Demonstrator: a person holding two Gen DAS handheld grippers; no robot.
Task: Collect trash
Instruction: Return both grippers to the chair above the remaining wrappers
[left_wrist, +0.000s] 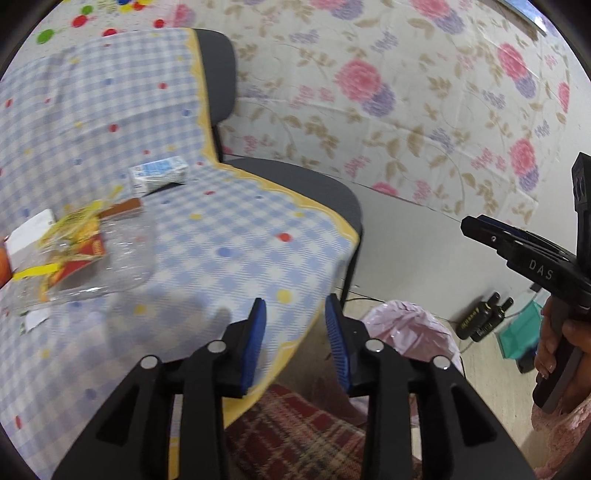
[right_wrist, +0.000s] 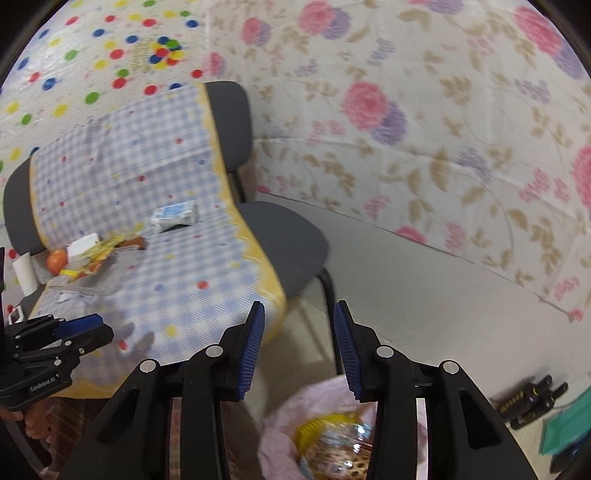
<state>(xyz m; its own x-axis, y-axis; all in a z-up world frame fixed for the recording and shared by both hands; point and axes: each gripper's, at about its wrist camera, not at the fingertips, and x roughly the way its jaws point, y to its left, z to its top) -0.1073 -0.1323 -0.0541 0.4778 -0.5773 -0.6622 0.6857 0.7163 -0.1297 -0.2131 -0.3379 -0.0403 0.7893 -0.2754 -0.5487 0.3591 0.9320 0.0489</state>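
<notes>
Trash lies on a chair seat covered with a blue checked cloth (left_wrist: 221, 229): a small blue-white carton (left_wrist: 159, 175), a clear plastic container (left_wrist: 92, 258) with yellow-red wrappers (left_wrist: 77, 240), a white box (left_wrist: 29, 232) and a brown wrapper (left_wrist: 123, 208). My left gripper (left_wrist: 295, 332) is open and empty above the cloth's front corner. My right gripper (right_wrist: 299, 343) is open and empty above a bin lined with a pink bag (right_wrist: 295, 413) that holds a clear bottle with a yellow cap (right_wrist: 332, 439). The carton also shows in the right wrist view (right_wrist: 175, 216).
An orange fruit (right_wrist: 56, 260) and a paper roll (right_wrist: 24, 271) lie at the seat's left. Two dark bottles (right_wrist: 528, 402) and a teal box (right_wrist: 565, 424) stand on the floor at the right. A floral sheet (right_wrist: 443, 147) covers the wall behind.
</notes>
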